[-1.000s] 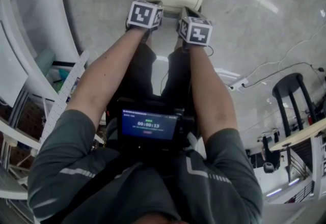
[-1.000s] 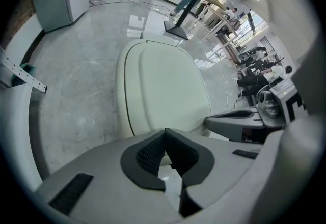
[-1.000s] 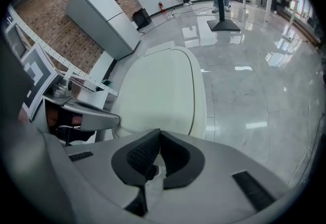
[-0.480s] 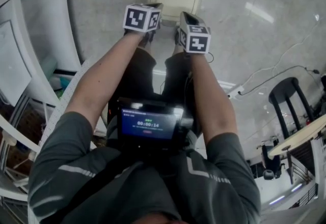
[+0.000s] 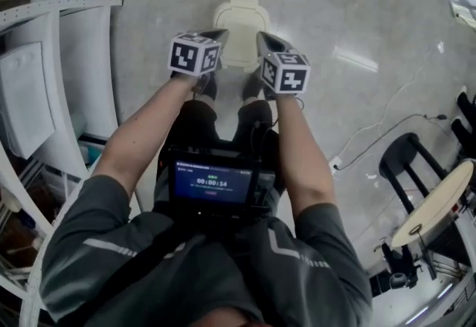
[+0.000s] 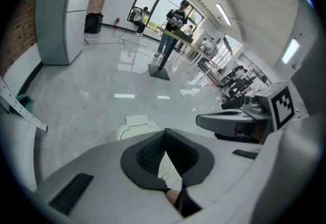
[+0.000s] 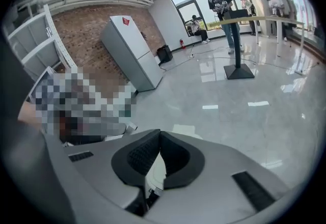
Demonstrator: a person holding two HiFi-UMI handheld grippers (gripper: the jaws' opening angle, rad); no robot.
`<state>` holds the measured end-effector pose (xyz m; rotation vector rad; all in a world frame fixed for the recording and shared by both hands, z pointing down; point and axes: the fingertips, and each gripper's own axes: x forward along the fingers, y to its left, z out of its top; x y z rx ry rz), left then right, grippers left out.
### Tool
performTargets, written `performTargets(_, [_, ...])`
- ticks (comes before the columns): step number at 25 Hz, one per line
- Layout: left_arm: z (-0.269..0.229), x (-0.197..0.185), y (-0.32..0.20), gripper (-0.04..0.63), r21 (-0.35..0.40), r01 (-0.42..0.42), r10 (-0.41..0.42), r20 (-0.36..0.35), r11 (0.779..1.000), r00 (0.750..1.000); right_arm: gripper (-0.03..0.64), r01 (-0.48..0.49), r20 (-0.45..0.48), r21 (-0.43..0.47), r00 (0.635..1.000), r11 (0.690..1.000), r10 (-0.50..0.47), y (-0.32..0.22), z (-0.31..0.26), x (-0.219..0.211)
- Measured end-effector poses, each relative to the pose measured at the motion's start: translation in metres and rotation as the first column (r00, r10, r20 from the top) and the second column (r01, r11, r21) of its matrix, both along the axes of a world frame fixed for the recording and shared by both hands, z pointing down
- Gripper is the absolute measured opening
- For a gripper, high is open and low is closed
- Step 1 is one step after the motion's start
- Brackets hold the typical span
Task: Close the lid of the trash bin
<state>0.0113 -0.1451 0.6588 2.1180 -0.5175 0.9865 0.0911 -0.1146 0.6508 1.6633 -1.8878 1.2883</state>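
A cream trash bin [image 5: 239, 21] stands on the grey floor ahead of me, its lid lying flat on top. In the head view my left gripper [image 5: 219, 34] hovers over the bin's near left edge and my right gripper [image 5: 261, 36] over its near right edge. Both are held above the bin, side by side, and I cannot tell whether they touch it. Just past the left gripper [image 6: 165, 131] the bin [image 6: 135, 125] shows in the left gripper view, the jaws meeting at their tips. The right gripper [image 7: 159, 132] is likewise shut on nothing, with the bin [image 7: 183, 129] peeking beyond it.
White shelving [image 5: 82, 80] lines the left side. A black stool [image 5: 405, 162], a round tabletop [image 5: 435, 203] and a floor cable [image 5: 372, 132] lie to the right. A tall white cabinet [image 7: 132, 55] and several people at a standing desk [image 6: 173, 19] are far off.
The view has pulled back and up: the bin now looks smaller and farther away. Both grippers drew back with it, still shut and side by side.
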Motion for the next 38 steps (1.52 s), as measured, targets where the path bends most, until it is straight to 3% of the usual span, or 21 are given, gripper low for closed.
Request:
performTargets(4, [-0.033,0.003,-0.026,0.003,0.06,0.024,-0.019,-0.072,0.998,0.997,0.003,-0.006,0.029,0.086,1.0,0.996,0.003,-0.02,-0.038,0.011])
performTargets(8, [-0.077,0.008,-0.05,0.003,0.117,0.03,-0.008,-0.183,0.993,0.983,0.003,0.078,0.004,0.177,0.997,0.981,-0.08,-0.035,-0.075,0.014])
performTargets(11, [-0.104,0.006,-0.063,0.003,0.197,0.031,0.01,-0.202,0.98,0.979,0.003,0.076,-0.007,0.218,0.997,0.973,-0.076,-0.038,-0.097,0.023])
performTargets(15, [-0.139,0.003,-0.073,0.003,0.236,0.077,-0.013,-0.262,0.969,0.965,0.003,0.093,-0.046,0.28,0.995,0.956,-0.083,-0.044,-0.134,0.031])
performTargets(18, [-0.172,0.008,-0.075,0.003,0.28,0.082,0.006,-0.3,0.956,0.954,0.003,0.137,-0.116,0.338,0.988,0.931,-0.103,-0.049,-0.172,0.04])
performTargets(21, [-0.2,0.008,-0.078,0.003,0.32,0.087,0.026,-0.334,0.943,0.942,0.003,0.133,-0.122,0.398,0.988,0.908,-0.091,-0.055,-0.204,0.044])
performTargets(26, [-0.252,0.012,-0.084,0.003,0.416,0.103,0.067,-0.374,0.904,0.925,0.003,0.116,-0.13,0.52,0.99,0.846,-0.056,-0.059,-0.266,0.055])
performTargets(34, [-0.33,0.012,-0.078,0.003,0.532,0.111,0.164,-0.443,0.84,0.881,0.003,0.13,-0.215,0.628,0.977,0.768,0.009,-0.056,-0.349,0.068])
performTargets(38, [-0.352,0.002,-0.08,0.003,0.579,0.146,0.158,-0.442,0.802,0.883,0.003,0.149,-0.225,0.665,0.974,0.732,0.006,-0.053,-0.383,0.066])
